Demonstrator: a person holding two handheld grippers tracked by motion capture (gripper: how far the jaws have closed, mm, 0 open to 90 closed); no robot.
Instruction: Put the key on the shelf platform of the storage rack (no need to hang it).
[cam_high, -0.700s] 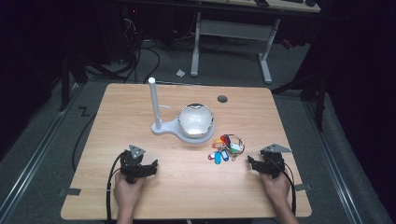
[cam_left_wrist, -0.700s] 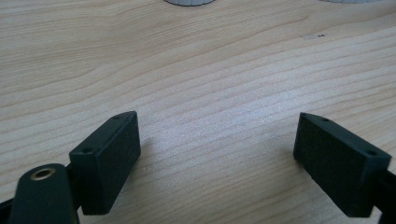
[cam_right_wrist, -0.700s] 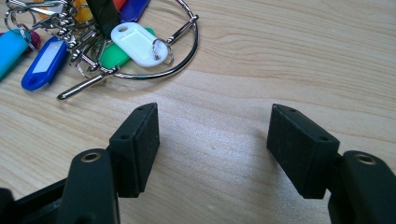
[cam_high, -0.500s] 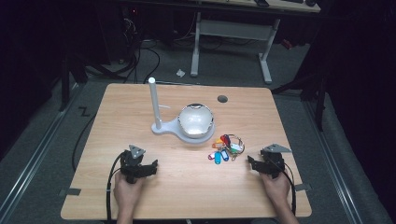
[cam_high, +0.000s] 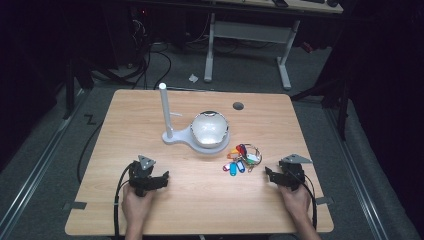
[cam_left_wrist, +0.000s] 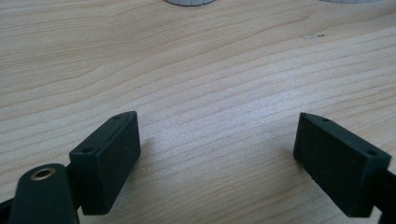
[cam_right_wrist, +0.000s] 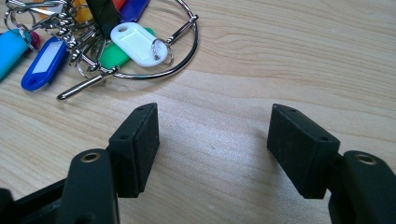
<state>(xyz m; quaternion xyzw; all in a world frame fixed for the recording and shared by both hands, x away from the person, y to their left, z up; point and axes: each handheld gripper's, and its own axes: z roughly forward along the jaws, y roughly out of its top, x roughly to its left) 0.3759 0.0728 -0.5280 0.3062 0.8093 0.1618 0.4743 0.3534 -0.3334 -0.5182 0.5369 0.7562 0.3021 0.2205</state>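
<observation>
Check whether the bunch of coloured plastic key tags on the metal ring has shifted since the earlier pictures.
No. The bunch of coloured plastic key tags lies just right of the white lamp base, as before.

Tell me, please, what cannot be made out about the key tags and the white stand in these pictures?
- Key tags: the right gripper view's top and left edges cut the bunch off; in the high view they are too small to count.
- White stand: the left gripper view's top edge leaves just a sliver of its base.
</observation>
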